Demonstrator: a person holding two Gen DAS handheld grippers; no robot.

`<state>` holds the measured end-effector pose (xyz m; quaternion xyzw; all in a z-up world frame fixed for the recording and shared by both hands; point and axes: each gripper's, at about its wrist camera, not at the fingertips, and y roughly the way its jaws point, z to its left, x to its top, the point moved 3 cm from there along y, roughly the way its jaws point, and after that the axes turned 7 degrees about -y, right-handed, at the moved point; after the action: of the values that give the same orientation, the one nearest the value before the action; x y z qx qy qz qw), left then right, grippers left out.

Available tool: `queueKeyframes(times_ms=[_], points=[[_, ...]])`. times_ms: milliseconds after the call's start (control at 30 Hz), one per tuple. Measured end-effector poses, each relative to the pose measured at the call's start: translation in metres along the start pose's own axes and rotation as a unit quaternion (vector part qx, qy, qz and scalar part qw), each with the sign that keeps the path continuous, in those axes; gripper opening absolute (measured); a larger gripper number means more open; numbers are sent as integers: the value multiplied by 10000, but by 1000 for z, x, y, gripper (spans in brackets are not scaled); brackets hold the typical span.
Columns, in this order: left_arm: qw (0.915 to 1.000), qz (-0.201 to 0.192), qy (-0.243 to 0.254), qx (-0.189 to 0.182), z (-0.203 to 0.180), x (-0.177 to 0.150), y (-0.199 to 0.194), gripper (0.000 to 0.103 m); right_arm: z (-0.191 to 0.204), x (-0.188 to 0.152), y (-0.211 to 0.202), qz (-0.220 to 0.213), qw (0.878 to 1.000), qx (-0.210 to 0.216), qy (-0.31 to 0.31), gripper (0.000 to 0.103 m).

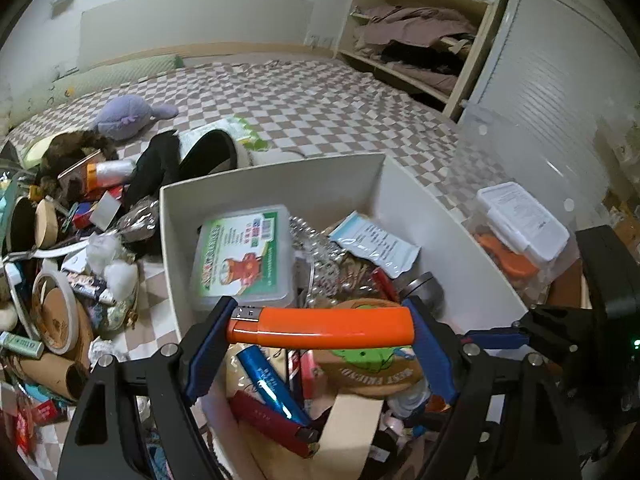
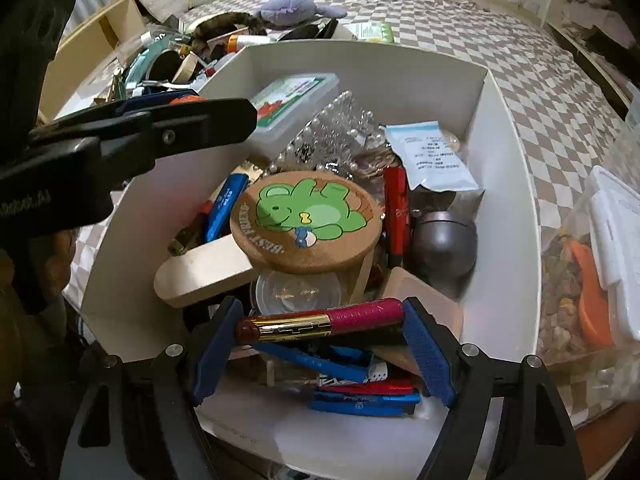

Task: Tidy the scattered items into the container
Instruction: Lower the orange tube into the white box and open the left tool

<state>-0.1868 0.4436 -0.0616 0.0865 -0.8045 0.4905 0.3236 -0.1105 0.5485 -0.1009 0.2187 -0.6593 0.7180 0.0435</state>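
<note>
The white box [image 1: 460, 236] [image 2: 508, 184] holds several items: a plastic case with a green label [image 1: 244, 256] [image 2: 292, 100], a cork coaster with a green bear [image 2: 306, 220] [image 1: 372, 364], a grey round tin [image 2: 444, 240], pens and packets. My left gripper [image 1: 320, 328] is shut on an orange lighter [image 1: 324, 326], held crosswise above the box's near end. My right gripper [image 2: 320, 320] is shut on a pink and gold lipstick tube [image 2: 320, 320], held crosswise over the box. The left gripper's fingers [image 2: 160, 128] show at the left in the right wrist view.
A pile of scattered items [image 1: 68, 240] lies left of the box on the checkered bed cover [image 1: 320, 96]: tape rolls, tubes, cotton balls, a purple plush toy [image 1: 128, 114]. A clear bag with a white lidded case [image 1: 524, 220] [image 2: 612, 240] lies right of the box. Shelves with clothes [image 1: 416, 48] stand behind.
</note>
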Motion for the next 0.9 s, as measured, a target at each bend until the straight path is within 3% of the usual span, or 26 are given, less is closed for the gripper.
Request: queueKeyframes(times_ms=[200,267,600,900], points=[[9999,-6,-41,144,6,-2,1,84,0,-1,-1,17,10000,-1,47,81],[9998,-36,-47,197,7,-1,1,92,-1,0,0,37,9999,21,123,81],[9999,-72,-76,130,13,-3,-3,92,4,2,-5,41,9999,-105,17,81],[9999,-94,-56,56,15,-6,-10,92,-1,13,-23,-142,9992,-223,292,81]])
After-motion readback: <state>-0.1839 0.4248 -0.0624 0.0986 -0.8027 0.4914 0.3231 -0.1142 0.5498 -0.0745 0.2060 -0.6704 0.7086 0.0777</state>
